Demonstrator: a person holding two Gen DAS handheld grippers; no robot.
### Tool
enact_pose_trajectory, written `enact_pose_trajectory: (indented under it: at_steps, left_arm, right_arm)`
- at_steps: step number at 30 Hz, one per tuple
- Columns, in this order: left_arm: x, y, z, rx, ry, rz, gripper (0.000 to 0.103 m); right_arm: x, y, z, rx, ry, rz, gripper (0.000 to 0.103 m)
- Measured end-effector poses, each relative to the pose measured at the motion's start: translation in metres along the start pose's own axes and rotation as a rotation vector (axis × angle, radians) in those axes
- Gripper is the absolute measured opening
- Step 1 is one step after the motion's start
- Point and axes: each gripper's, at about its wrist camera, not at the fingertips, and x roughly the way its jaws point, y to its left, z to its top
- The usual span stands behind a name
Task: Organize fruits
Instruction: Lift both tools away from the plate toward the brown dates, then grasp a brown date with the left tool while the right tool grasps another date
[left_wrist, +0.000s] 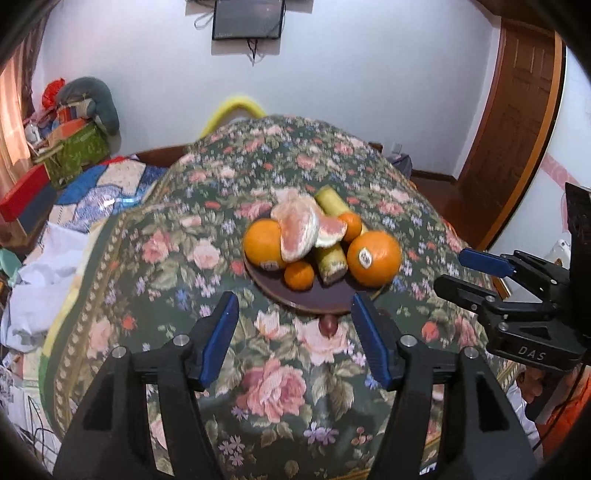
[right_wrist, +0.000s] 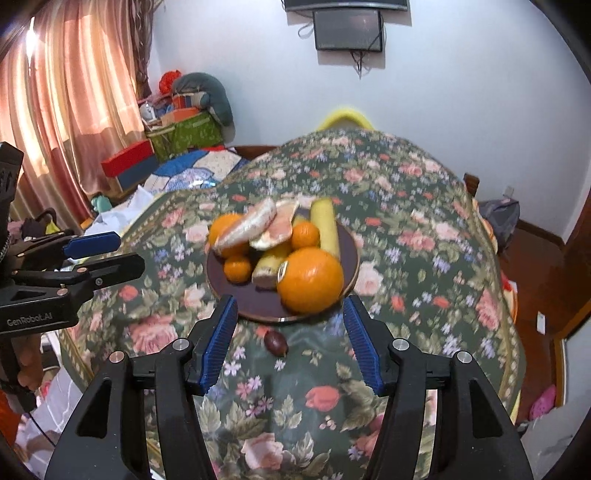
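Observation:
A dark brown plate (left_wrist: 317, 301) (right_wrist: 255, 302) on the flowered tablecloth is piled with fruit: two big oranges (left_wrist: 373, 258) (right_wrist: 310, 280), small tangerines (left_wrist: 299, 275), peeled pomelo pieces (left_wrist: 299, 229) (right_wrist: 258, 225) and yellow-green stalk pieces (left_wrist: 330, 260). A small dark red fruit (left_wrist: 328, 326) (right_wrist: 275, 342) lies loose on the cloth just in front of the plate. My left gripper (left_wrist: 295, 325) (right_wrist: 125, 253) hangs open above that small fruit, nothing between its blue pads. My right gripper (right_wrist: 290, 332) (left_wrist: 450, 269) is open too, beside the left one, and empty.
The round table (left_wrist: 258, 387) drops off on all sides. A yellow chair back (left_wrist: 232, 107) stands behind it. A cluttered bed with boxes (left_wrist: 70, 147) is at the left, and a wooden door (left_wrist: 517, 122) at the right.

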Motion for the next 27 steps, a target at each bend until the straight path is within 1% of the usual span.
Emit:
enact_pose_trajectory:
  at_steps: [4, 10, 12, 15, 16, 20, 21, 22, 24, 26, 27]
  left_arm:
    - [0.010, -0.002, -0.009, 0.020, 0.024, 0.005, 0.063]
    - [0.028, -0.004, -0.015, 0.029, 0.060, -0.021, 0.063]
    - [0.036, -0.003, -0.018, 0.023, 0.080, -0.041, 0.063]
    - [0.049, -0.004, -0.022, 0.026, 0.108, -0.050, 0.062]
    - [0.054, -0.005, -0.023, 0.029, 0.118, -0.051, 0.062]
    - [0.068, -0.007, -0.025, 0.027, 0.148, -0.069, 0.061]
    - [0.070, -0.007, -0.025, 0.025, 0.152, -0.071, 0.061]
    - [0.073, -0.007, -0.025, 0.024, 0.155, -0.074, 0.061]
    - [0.077, -0.008, -0.025, 0.024, 0.159, -0.081, 0.061]
    - [0.080, -0.011, -0.025, 0.032, 0.167, -0.093, 0.056]
    - [0.082, -0.012, -0.025, 0.034, 0.172, -0.097, 0.056]
  right_arm:
    - [0.018, 0.003, -0.011, -0.007, 0.043, -0.004, 0.056]
    - [0.045, 0.005, -0.025, -0.007, 0.103, 0.008, 0.056]
    - [0.055, 0.006, -0.030, -0.009, 0.126, 0.024, 0.056]
    - [0.063, 0.008, -0.034, -0.024, 0.142, 0.028, 0.055]
    - [0.064, 0.009, -0.034, -0.027, 0.144, 0.028, 0.053]
    - [0.073, 0.007, -0.036, -0.023, 0.161, 0.051, 0.035]
    - [0.073, 0.007, -0.036, -0.023, 0.163, 0.050, 0.031]
    - [0.074, 0.007, -0.037, -0.025, 0.162, 0.050, 0.030]
    - [0.072, 0.008, -0.038, -0.028, 0.158, 0.060, 0.021]
    - [0.071, 0.010, -0.038, -0.029, 0.157, 0.065, 0.018]
    - [0.071, 0.009, -0.037, -0.028, 0.156, 0.066, 0.018]
